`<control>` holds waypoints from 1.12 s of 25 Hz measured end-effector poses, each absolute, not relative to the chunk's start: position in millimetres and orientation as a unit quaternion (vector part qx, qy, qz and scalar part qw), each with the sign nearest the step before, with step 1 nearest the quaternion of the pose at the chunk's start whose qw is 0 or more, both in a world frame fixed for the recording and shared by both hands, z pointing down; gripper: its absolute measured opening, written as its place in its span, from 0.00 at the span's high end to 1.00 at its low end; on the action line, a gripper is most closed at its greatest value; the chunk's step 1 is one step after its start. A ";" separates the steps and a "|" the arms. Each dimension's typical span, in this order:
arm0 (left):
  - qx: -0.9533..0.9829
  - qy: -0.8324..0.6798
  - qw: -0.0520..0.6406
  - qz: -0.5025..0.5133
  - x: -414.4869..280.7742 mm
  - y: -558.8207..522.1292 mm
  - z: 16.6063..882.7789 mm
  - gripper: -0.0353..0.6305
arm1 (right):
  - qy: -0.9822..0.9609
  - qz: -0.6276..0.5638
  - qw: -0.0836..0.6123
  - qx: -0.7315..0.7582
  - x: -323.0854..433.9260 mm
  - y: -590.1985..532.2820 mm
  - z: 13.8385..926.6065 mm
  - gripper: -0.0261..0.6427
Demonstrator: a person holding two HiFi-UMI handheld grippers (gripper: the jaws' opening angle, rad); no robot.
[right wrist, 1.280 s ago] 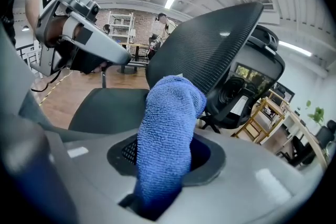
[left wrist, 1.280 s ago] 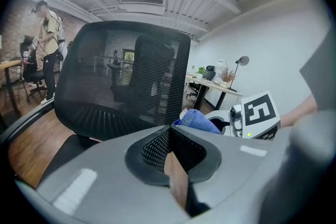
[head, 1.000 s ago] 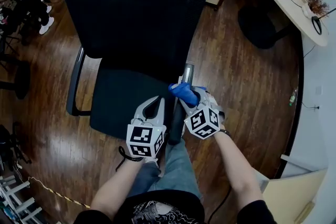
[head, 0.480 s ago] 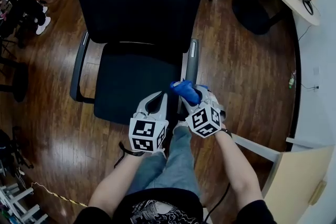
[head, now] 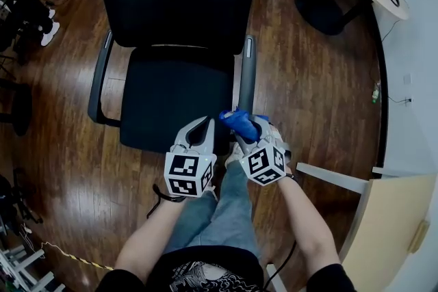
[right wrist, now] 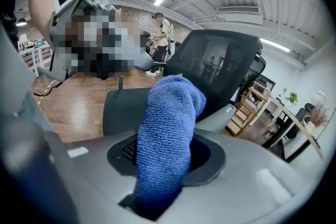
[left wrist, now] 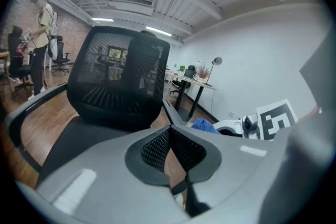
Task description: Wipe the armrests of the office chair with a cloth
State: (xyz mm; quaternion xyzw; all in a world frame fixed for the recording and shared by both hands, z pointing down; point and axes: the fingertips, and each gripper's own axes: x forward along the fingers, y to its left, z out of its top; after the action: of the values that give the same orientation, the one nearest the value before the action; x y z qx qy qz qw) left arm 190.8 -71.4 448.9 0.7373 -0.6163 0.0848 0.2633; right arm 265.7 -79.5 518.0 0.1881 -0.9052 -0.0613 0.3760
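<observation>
The right claw (head: pixel 246 130) is pinching a blue cloth (right wrist: pixel 169 123), its jaws closing on the lower bunch while a rounded wad is standing up past the tips. It is hovering at the near end of the chair's right armrest (head: pixel 247 72), by the front right corner of the seat (head: pixel 171 102). Whether the cloth is actually touching the armrest, I cannot tell from here. The left claw (head: pixel 204 124) is sitting just beside it over the seat's front edge, jaws pressed together on nothing. The left armrest (head: pixel 100 78), along the seat's opposite edge, is lying well apart from both claws.

The cloth is looking soft, light and thick-piled, so I am guessing it will flop and fold under pressure rather than push back. Holding it low on the bunch, as now, is leaving a padded nose free for wiping. The armrest is looking narrow, hard and smooth, so the wad is likely needing to be pressed flat along the top to avoid sliding off the side.
</observation>
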 end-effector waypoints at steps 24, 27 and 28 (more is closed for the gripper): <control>0.724 -0.638 0.255 0.066 170.9 -61.0 443.3 0.94 | -0.915 0.010 0.338 0.219 224.6 -24.9 521.3 0.75; 0.718 -0.646 0.249 0.063 159.5 -67.2 442.3 0.94 | -0.916 0.011 0.337 0.217 214.1 -32.4 523.5 0.75; 0.715 -0.650 0.249 0.061 155.5 -68.8 442.4 0.94 | -0.917 0.012 0.335 0.216 210.3 -35.6 523.0 0.75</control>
State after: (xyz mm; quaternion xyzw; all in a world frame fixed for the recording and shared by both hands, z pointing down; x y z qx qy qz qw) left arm 155.5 -68.8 442.4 0.7154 -0.6498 0.0609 0.2494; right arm 210.3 -35.6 523.0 0.2159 -0.9172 0.0117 0.3347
